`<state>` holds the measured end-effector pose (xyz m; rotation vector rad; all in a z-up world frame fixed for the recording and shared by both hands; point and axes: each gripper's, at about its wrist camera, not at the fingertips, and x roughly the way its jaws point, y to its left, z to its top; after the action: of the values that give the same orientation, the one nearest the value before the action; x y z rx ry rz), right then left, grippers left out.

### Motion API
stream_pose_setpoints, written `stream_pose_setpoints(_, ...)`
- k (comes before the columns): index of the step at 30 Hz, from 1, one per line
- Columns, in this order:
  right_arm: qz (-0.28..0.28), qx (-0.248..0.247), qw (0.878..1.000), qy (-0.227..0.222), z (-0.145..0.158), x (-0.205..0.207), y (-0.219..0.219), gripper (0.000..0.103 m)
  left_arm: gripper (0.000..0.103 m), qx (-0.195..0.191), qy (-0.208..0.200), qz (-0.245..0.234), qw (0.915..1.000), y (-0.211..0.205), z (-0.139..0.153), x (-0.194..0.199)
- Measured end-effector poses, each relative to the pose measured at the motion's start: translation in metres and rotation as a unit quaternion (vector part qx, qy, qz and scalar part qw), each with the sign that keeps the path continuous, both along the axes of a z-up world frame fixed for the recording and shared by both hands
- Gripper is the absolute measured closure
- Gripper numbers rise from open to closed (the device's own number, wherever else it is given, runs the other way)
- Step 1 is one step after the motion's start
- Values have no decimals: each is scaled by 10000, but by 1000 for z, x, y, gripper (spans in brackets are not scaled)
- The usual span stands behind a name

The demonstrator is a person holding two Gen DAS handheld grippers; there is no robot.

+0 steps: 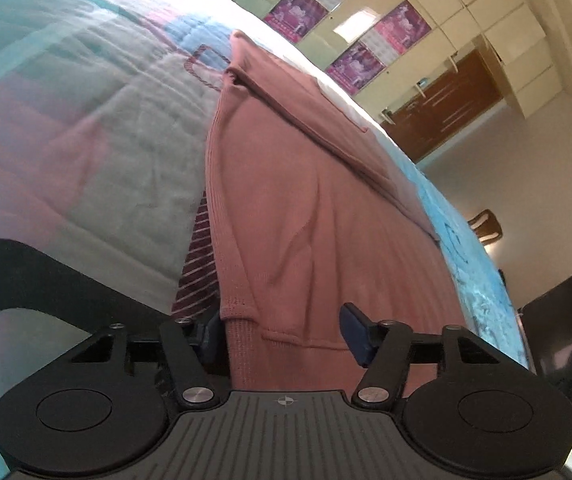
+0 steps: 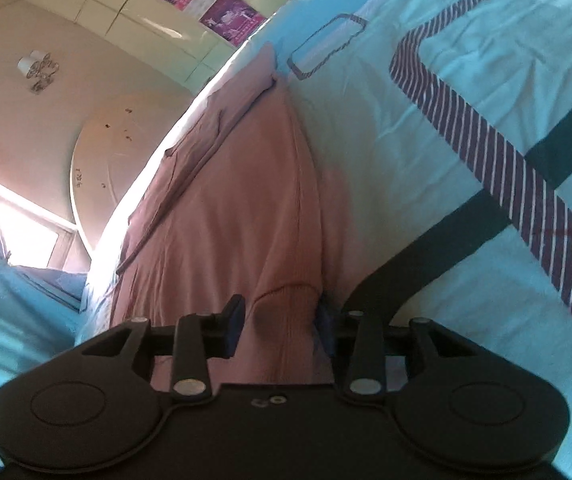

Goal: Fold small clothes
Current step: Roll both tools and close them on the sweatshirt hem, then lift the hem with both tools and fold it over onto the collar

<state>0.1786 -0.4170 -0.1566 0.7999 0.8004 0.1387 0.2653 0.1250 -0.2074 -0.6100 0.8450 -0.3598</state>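
The left hand-held gripper (image 1: 283,334) stands half-wide, the ribbed hem of a dusty-pink knit garment (image 1: 306,208) between its blue pads, neither visibly pressing. The garment stretches ahead over the patterned quilted bed cover (image 1: 97,128). The right hand-held gripper (image 2: 279,326) is narrower, its pads closing on the hem's other corner.

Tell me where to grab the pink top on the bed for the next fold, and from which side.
Take the pink top by its ribbed hem, one corner per gripper. That hem is the near edge, thick and straight, already between the left gripper and right gripper pads. Come in low from the near side, along the bedspread.
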Motion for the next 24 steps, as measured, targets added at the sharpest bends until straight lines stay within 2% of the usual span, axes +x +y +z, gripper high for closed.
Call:
stream_pose_setpoints(1, -58, 24, 10000, 13, 0, 2, -1, 69, 48, -37, -1, 19, 10000, 1, -2, 4)
stream_pose_setpoints(4, -149, 101, 9998, 29, -2, 9, -3, 79, 71, -26, 29, 95, 9999, 4, -6, 10)
stream_pose_setpoints(5, -78, 38, 9999, 83, -3, 11, -1, 89, 97, 103, 31, 96, 9999, 4, -5, 8)
stream_pose_setpoints(6, 69, -104, 9999, 115, -2, 15, 3, 91, 97, 127, 11, 101, 9999, 5, -4, 5)
stream_pose_setpoints(8, 180, -223, 9994, -212, 12, 11, 6, 91, 97, -157, -366, 227, 9989, 12, 7, -5)
stream_pose_setpoints(10, 96, -74, 9983, -575, 26, 3, 2, 92, 97, 76, -359, 310, 9988, 12, 8, -6)
stream_pose_setpoints(11, 75, -230, 9982, -553, 28, 3, 3, 92, 97, 196, -252, 297, 9990, 10, 4, -4)
stream_pose_setpoints(13, 226, -587, 9980, -33, 16, 15, 8, 92, 97, 288, -2, 320, 9991, 6, -8, 1)
stream_pose_setpoints(14, 289, -730, 9965, 276, 8, 22, 12, 92, 97, 154, -2, 399, 9991, 9, -9, -1)
stream_pose_setpoints(15, 241, -681, 9970, 267, 6, 23, 12, 93, 97, 39, 17, 475, 9989, 11, -7, -1)
stream_pose_setpoints(17, -82, -276, 9996, 60, 14, 21, 6, 94, 97, -217, -14, 569, 9981, 15, -3, -1)
stream_pose_setpoints(18, -142, -226, 9996, -76, 20, 20, 6, 94, 97, -362, -47, 608, 9975, 17, 2, -1)
stream_pose_setpoints(22, -90, -330, 9977, -588, 52, 34, 14, 94, 97, -636, -475, 704, 9944, 20, 28, 8)
stream_pose_setpoints(24, -76, -442, 9955, -834, 72, 50, 18, 95, 97, -779, -739, 728, 9915, 20, 45, 25)
